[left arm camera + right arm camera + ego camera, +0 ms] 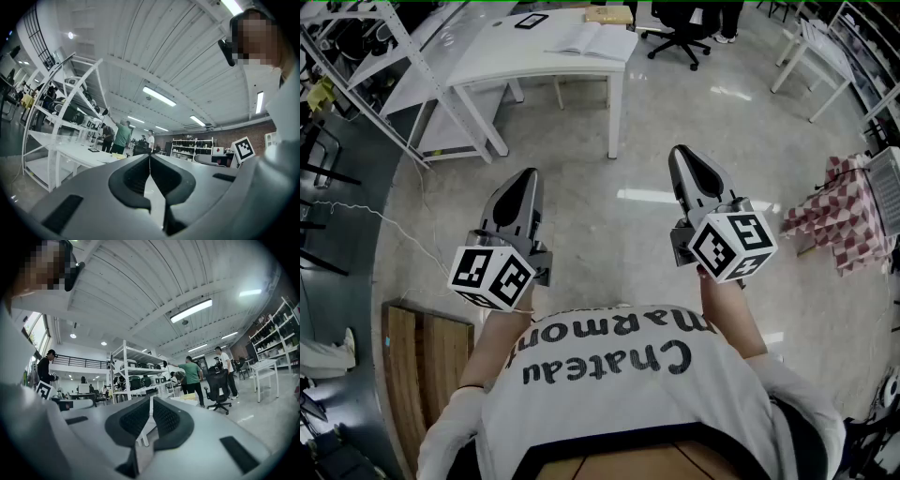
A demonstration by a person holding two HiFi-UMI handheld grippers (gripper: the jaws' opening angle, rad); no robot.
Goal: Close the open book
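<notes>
Book point(592, 39) lies open, pale pages spread flat, at the white table's point(506, 54) right end. My left gripper point(526, 181) and right gripper point(683, 157) are both pinched together, empty, well short of that table.

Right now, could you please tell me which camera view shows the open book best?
The head view: the open book lies on the white table, both pages seen from above. Both gripper views see that table low and far off; the book cannot be made out there.
</notes>
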